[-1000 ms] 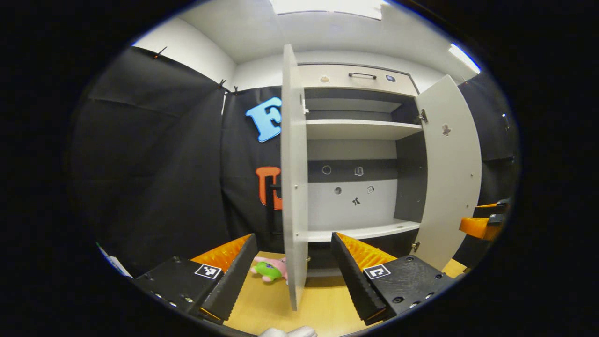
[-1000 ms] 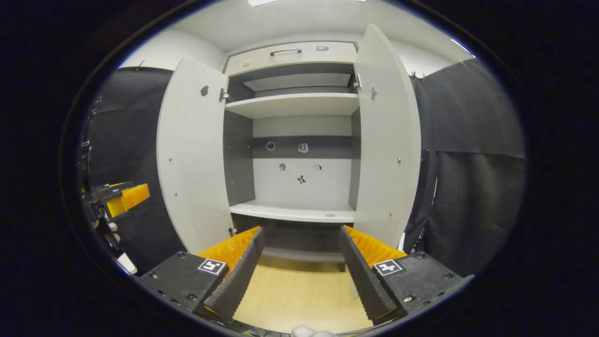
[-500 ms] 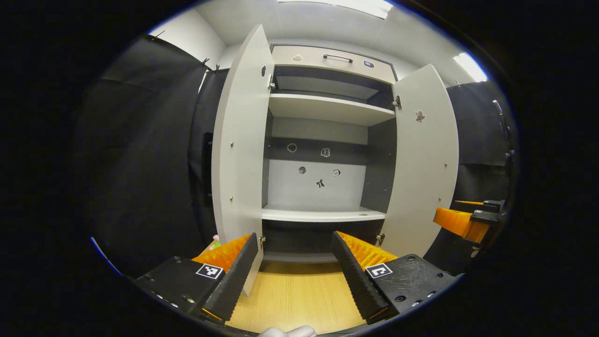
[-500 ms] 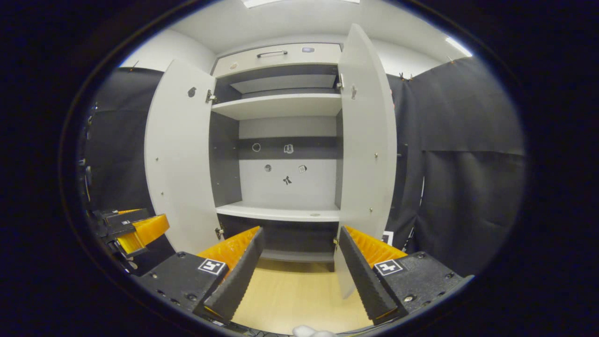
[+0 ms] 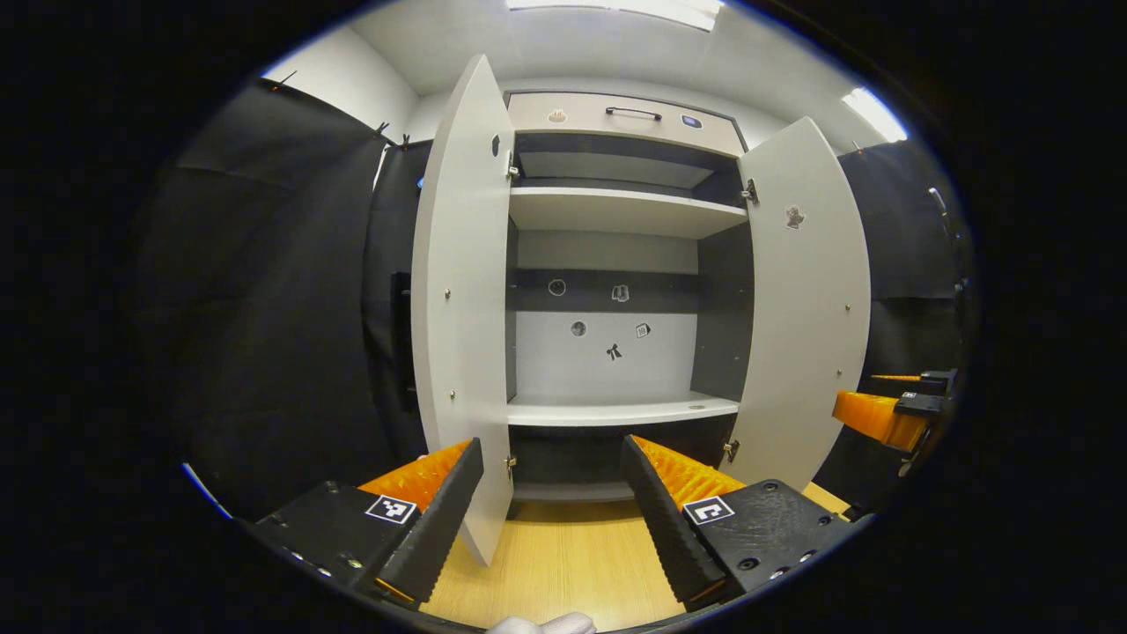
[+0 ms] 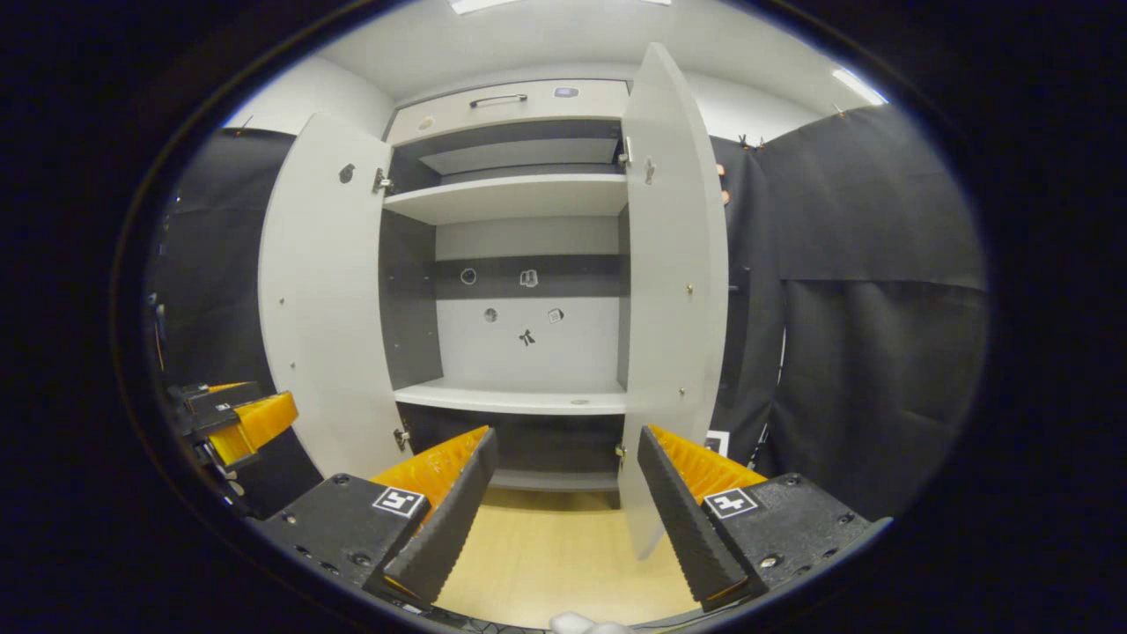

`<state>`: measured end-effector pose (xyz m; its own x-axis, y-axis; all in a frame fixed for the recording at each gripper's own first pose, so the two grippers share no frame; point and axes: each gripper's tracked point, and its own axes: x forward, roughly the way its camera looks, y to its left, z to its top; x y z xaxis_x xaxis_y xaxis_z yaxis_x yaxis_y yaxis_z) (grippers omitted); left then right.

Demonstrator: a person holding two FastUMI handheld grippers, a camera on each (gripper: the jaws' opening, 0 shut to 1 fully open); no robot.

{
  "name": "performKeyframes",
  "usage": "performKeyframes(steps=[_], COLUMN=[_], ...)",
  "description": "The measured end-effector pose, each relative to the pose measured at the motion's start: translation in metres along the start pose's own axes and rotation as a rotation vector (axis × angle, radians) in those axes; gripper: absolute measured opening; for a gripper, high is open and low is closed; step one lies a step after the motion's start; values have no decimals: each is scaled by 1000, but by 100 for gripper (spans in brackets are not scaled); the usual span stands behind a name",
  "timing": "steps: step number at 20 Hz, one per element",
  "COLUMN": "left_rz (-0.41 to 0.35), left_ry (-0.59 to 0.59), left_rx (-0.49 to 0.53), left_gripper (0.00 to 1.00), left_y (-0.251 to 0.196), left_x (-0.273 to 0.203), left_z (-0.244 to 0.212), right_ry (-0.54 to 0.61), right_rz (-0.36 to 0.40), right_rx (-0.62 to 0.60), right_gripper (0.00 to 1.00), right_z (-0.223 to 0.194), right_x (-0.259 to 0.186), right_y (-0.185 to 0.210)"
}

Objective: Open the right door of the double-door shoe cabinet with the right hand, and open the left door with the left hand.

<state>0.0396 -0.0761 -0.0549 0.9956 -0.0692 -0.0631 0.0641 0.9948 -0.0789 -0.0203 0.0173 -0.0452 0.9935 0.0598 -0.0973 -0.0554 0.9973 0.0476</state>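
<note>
Black cloth hangs around a wooden floor (image 5: 563,563). On it stands the shoe cabinet (image 5: 616,264), left door (image 5: 462,308) and right door (image 6: 673,291) swung open. Left gripper (image 5: 550,502) and right gripper (image 6: 563,506) wait before it, jaws spread, holding nothing.

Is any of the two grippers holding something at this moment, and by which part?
Nothing is held. The left gripper and the right gripper are both open, clear of the pale grey cabinet doors.

Lighting: bright, even, from ceiling panels (image 5: 616,11) overhead; mild glare there. Cabinet interior (image 5: 616,343) well lit, dim recess under its top shelf (image 6: 511,195). Focus sharp throughout. Strong fisheye bowing toward edges; no motion blur.
</note>
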Motion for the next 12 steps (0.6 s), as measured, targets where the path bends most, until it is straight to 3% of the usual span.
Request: performKeyframes(steps=[12], left_rz=[-25], left_ry=[-17], left_rx=[19], left_gripper=[94], left_y=[1], left_x=[-8], left_z=[11], right_ry=[-5], right_rz=[-2], right_rx=[-13], right_gripper=[100], right_z=[1], right_x=[-10], right_y=[15])
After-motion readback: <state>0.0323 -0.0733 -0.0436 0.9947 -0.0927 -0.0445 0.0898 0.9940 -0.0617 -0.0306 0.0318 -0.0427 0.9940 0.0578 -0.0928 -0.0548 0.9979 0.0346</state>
